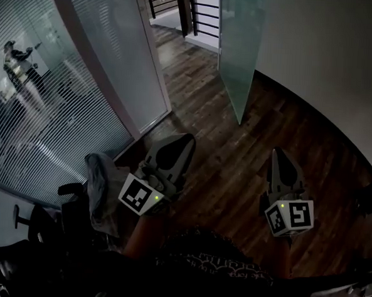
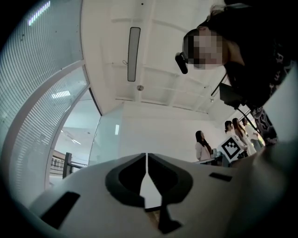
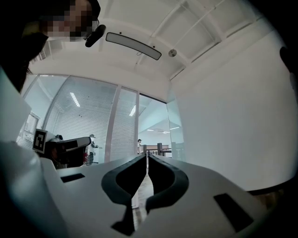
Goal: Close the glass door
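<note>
The task is judged to be barely begun. The glass door [image 1: 236, 60], a frosted panel, is seen standing open at the top of the head view, swung back close beside the white wall [image 1: 330, 59] on the right. The doorway between it and the glazed partition with blinds [image 1: 110, 52] on the left is left unobstructed, and a dark railing [image 1: 200, 14] can be seen beyond it. No handle can be made out on the panel. The left gripper [image 1: 185, 139] and the right gripper [image 1: 277, 151] are held low over the wooden floor [image 1: 235, 160], well apart from each other and pointed roughly toward the doorway. Both are well short of the door, and neither touches it. In the left gripper view the fingers [image 2: 125, 179] are seen brought together at their tips with nothing caught between them. In the right gripper view the fingers [image 3: 163, 179] are likewise pressed shut and empty. Nothing of the closing has therefore been done. What is left, as far as can be judged, is the whole of it. The door must be approached and met at its free edge or face. It must then be swung across the opening until it lies in line with the partition.
</note>
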Motion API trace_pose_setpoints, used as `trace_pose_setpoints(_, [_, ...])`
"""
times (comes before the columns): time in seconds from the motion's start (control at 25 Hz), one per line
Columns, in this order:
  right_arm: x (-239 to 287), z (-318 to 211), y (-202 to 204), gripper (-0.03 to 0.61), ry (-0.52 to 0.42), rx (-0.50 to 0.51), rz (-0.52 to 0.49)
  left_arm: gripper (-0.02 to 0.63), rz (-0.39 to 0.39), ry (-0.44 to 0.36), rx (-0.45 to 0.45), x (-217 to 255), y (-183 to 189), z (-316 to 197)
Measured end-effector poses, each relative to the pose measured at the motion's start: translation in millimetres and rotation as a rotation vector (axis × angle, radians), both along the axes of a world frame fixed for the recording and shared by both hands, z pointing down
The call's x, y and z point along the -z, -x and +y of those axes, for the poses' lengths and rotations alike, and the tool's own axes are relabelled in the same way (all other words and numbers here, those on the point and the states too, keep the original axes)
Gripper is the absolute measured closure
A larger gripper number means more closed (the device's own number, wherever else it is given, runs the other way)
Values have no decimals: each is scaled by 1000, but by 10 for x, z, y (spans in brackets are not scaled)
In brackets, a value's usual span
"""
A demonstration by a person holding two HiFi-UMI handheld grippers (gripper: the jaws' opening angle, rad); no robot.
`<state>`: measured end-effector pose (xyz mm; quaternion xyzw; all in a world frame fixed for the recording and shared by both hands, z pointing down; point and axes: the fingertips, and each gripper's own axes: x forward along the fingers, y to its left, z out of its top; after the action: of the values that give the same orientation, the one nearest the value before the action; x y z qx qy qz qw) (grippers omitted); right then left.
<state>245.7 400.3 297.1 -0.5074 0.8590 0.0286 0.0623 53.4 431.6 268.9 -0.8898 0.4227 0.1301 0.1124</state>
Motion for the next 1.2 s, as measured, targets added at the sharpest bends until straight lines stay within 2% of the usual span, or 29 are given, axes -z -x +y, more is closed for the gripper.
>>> trace_pose_setpoints(0.12, [-14, -31, -55, 575, 9, 2, 8, 612, -1, 31, 3, -35, -81, -30])
trace_pose_setpoints(0.32, [-81, -79, -152, 575, 33, 11, 2, 612, -11, 93, 72, -150, -65, -59])
trace_pose_setpoints(0.68, [-233, -413, -180, 575, 46, 13, -26, 612, -7, 119, 94, -294, 5, -339])
trace_pose_setpoints(0.84, [-258, -774, -128, 574, 41, 4, -18, 612, -11, 119, 88, -358, 22, -745])
trace_pose_setpoints(0.96, [-269, -1073, -63, 574, 47, -7, -3, 612, 18, 129, 83, -399, 98, -1144])
trace_pose_setpoints(1.2, [-233, -1757, -87, 572, 38, -56, -16, 612, 32, 134, 33, -378, 54, -1963])
